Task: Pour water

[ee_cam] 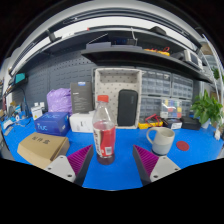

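Surface (120, 170), blue, fills the lower frame. Box (42, 148) lies at lower left. Bottle (103, 130) with a red label stands at centre, just ahead of the wide-spread hand-held gripper (113, 160), untouched. Cup (162, 140) sits right of centre, a red cap (183, 146) beside it.

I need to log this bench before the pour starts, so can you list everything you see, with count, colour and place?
Bottle: one, clear with red label, between the fingers, gaps either side.
Cup: one, grey, right of the bottle.
Red lid: one, right of the cup.
Cardboard box: one, brown, left of the bottle.
Blue box: one, behind the cardboard box.
Black slab: one, upright behind the bottle.
Plant: one, green, far right.
Table: blue.
Fingers: two, purple pads, open.
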### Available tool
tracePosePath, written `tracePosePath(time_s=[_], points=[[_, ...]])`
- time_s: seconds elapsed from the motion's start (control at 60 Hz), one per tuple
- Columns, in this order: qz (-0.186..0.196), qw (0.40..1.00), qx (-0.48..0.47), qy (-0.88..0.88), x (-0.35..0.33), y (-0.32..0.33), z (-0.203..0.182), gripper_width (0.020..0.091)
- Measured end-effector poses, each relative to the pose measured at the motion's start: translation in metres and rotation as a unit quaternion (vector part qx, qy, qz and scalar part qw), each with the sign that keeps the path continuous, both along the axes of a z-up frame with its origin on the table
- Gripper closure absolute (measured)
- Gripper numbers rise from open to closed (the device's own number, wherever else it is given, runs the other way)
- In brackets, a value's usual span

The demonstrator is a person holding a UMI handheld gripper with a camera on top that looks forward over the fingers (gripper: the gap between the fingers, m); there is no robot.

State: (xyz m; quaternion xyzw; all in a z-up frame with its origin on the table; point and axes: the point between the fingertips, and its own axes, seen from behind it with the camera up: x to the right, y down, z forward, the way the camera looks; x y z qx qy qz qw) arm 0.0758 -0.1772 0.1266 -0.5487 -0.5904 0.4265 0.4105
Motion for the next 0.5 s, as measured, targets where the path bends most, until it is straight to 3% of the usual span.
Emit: tracePosePath(time_s=[0.35,0.417,0.5], points=[[0.015,1.0,0.018,0.011,-0.098,0.005,-0.016,0.0302],[0.017,1.0,0.021,0.015,-0.112,0.002,-0.019,0.0334],[0.01,0.999,0.024,0.029,-0.121,0.001,-0.018,0.043]])
